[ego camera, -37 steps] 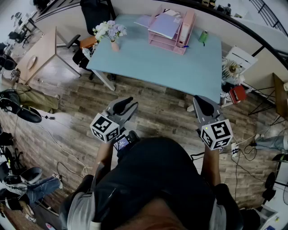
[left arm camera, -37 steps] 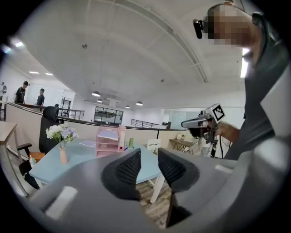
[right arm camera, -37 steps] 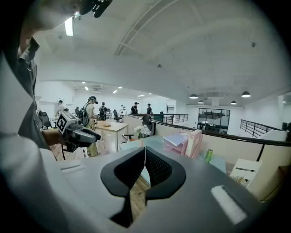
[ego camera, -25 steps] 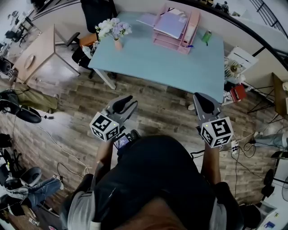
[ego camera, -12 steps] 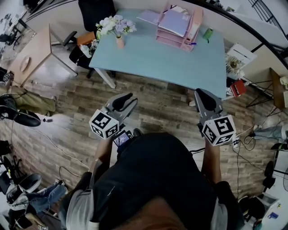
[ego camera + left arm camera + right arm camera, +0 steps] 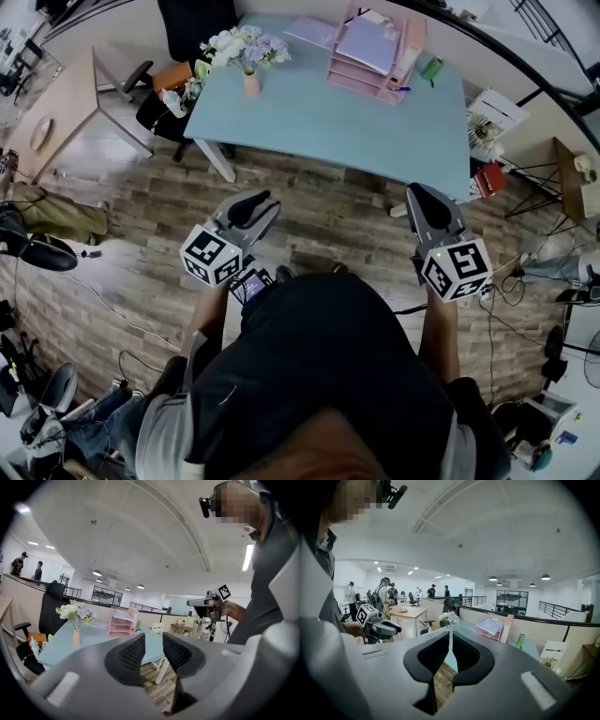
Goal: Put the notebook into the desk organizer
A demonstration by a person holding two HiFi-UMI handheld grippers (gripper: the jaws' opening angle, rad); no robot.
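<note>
A lavender notebook [image 6: 307, 34] lies flat on the far side of the light blue table [image 6: 319, 122], just left of the pink desk organizer [image 6: 367, 58]. Another lavender sheet rests on the organizer's top tray. Both grippers hang over the wooden floor, well short of the table's near edge. My left gripper [image 6: 258, 202] is shut and empty, with only a narrow gap between its pads [image 6: 132, 652]. My right gripper [image 6: 419, 199] is shut with nothing in it. The organizer [image 6: 123, 623] shows beyond the left jaws, and the organizer [image 6: 494, 629] stands right of the right jaws.
A vase of flowers [image 6: 246, 58] stands at the table's left end, a green can [image 6: 431, 68] right of the organizer. A black chair [image 6: 192, 23] and wooden desk [image 6: 56, 112] are at left. Clutter [image 6: 487, 141] and cables lie right of the table.
The person has stepped toward the table, and both grippers moved forward with them. Neither gripper's jaws have changed.
</note>
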